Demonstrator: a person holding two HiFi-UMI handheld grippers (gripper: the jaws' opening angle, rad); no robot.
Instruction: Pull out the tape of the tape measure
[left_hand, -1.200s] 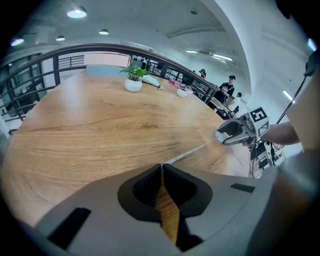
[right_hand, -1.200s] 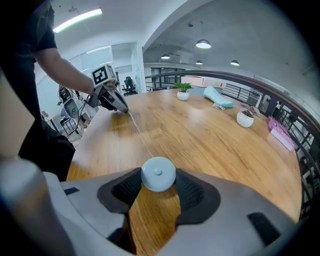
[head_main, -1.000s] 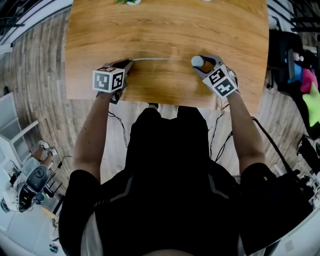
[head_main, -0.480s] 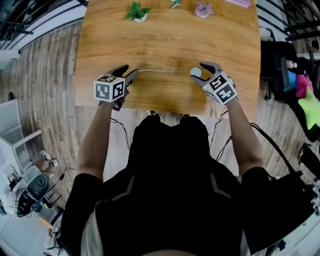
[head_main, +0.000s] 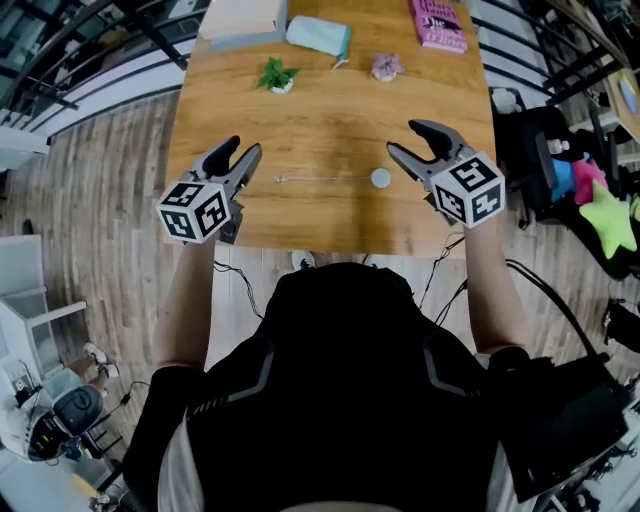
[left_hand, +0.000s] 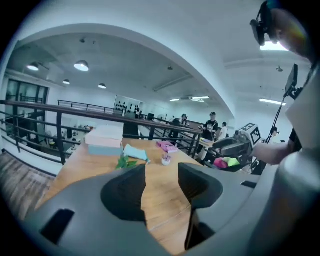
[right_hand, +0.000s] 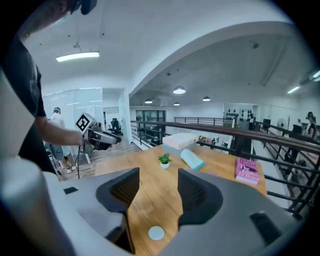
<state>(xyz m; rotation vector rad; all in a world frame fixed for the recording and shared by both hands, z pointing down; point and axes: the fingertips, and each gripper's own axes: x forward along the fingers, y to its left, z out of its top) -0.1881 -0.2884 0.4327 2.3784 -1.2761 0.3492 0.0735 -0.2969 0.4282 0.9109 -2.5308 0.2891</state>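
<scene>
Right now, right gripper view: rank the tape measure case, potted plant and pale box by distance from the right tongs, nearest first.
1. Tape measure case: on the table, low in view, just beyond the open right tongs.
2. Potted plant: mid-table, straight ahead.
3. Pale box: far end of the table, by the railing.

Two hand-held grippers (head_main: 245, 146) (head_main: 403, 136), one tape measure (head_main: 380, 178), one plant (head_main: 277, 75)

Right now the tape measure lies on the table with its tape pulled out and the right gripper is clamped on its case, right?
No. The right gripper is open: its jaws have just been opening, with nothing between them, as the right gripper view shows. The tape measure lies on the table, tape pulled out.
</scene>
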